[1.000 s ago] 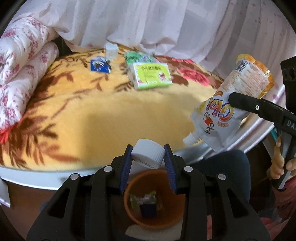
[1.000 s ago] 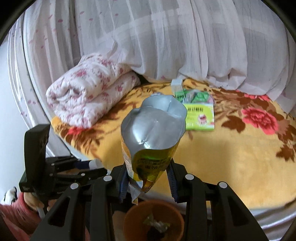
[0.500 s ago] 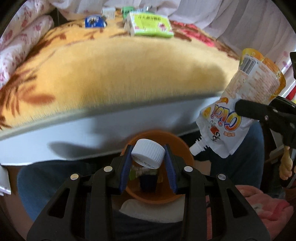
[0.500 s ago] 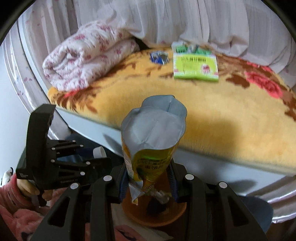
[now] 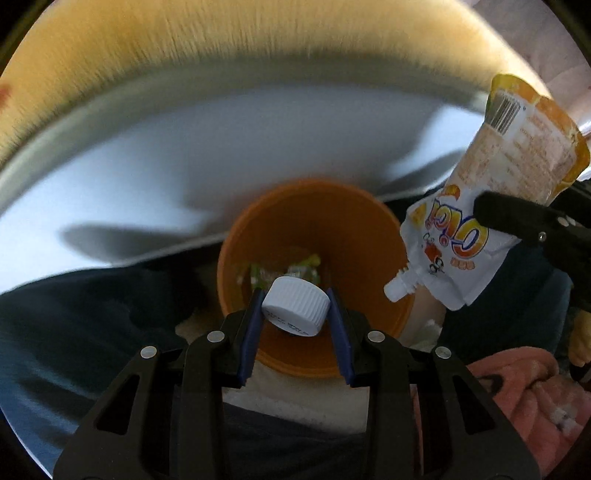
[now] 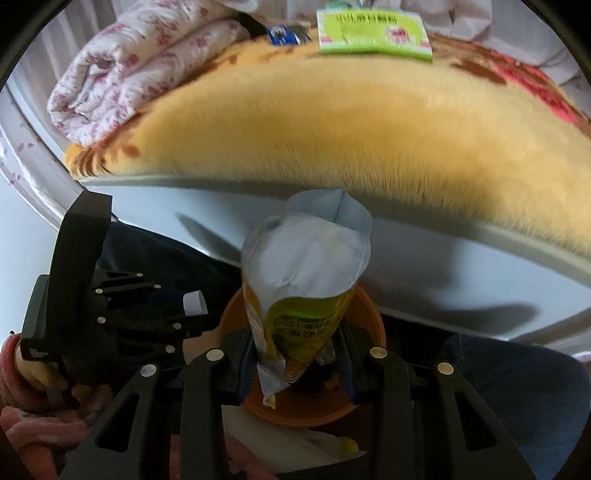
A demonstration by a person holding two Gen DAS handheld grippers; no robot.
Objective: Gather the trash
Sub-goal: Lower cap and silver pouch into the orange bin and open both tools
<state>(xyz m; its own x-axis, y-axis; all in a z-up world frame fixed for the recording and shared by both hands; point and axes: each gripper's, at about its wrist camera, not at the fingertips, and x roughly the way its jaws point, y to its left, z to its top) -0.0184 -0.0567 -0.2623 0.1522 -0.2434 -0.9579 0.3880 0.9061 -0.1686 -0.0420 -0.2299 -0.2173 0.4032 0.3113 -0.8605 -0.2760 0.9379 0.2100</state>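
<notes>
My left gripper (image 5: 295, 308) is shut on a white ribbed bottle cap (image 5: 295, 310), tilted, right over the mouth of an orange bin (image 5: 354, 229) that holds a crumpled wrapper (image 5: 284, 267). My right gripper (image 6: 295, 350) is shut on an orange-and-white drink pouch (image 6: 306, 280), spout down, above the same orange bin (image 6: 373, 317). The pouch (image 5: 491, 218) also shows at the right of the left wrist view, beside the bin's rim. The left gripper (image 6: 110, 317) with the cap (image 6: 195, 302) shows at the left of the right wrist view.
A bed with a yellow floral blanket (image 6: 369, 122) and white frame (image 5: 221, 147) rises behind the bin. A green box (image 6: 373, 35), a blue wrapper (image 6: 284, 33) and a folded floral quilt (image 6: 144, 66) lie on it. Dark trousers (image 5: 74, 317) flank the bin.
Both grippers have dropped from bed height and tilted down toward the orange bin. The bed has slid up out of the left view. The cap now sits tilted between the left fingers.
</notes>
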